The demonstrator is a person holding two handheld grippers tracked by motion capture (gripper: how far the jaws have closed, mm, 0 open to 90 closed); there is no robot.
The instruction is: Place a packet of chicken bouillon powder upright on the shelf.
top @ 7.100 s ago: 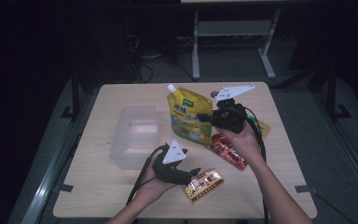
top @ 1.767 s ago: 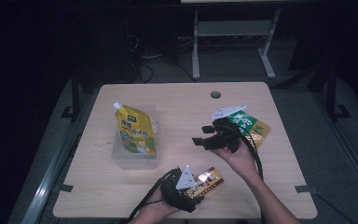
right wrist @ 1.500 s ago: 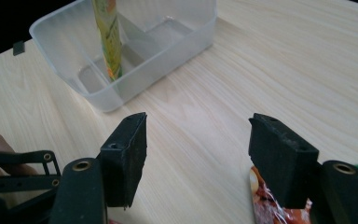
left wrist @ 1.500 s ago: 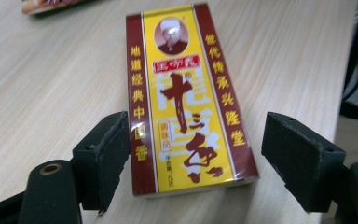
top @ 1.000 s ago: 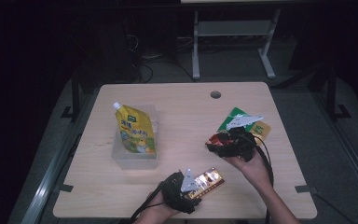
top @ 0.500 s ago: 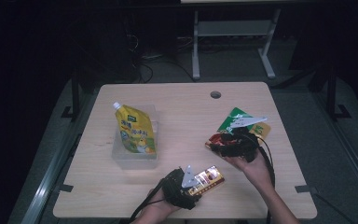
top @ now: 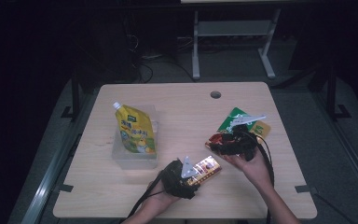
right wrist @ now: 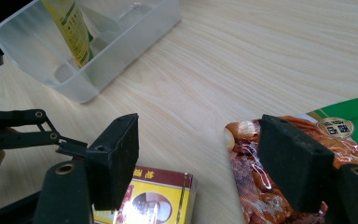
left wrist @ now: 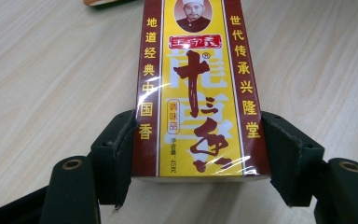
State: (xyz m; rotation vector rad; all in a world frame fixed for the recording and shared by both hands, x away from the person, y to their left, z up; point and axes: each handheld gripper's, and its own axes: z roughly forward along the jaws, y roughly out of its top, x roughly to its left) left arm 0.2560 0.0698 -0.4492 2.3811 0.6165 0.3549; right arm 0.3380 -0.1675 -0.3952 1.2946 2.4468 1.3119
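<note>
Where L jaws flank it, yellow-maroon box (left wrist: 199,93), glossy wrap

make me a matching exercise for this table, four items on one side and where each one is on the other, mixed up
Items:
1. yellow spout pouch
2. yellow and maroon box
3. red snack packet
4. green packet

Places:
a. flat on the table between the left gripper's jaws
b. standing in the clear plastic tub
c. at the right gripper's jaws, near the table's right side
d. on the table beyond the red packet, partly under it

Pairs: 1-b, 2-a, 3-c, 4-d
</note>
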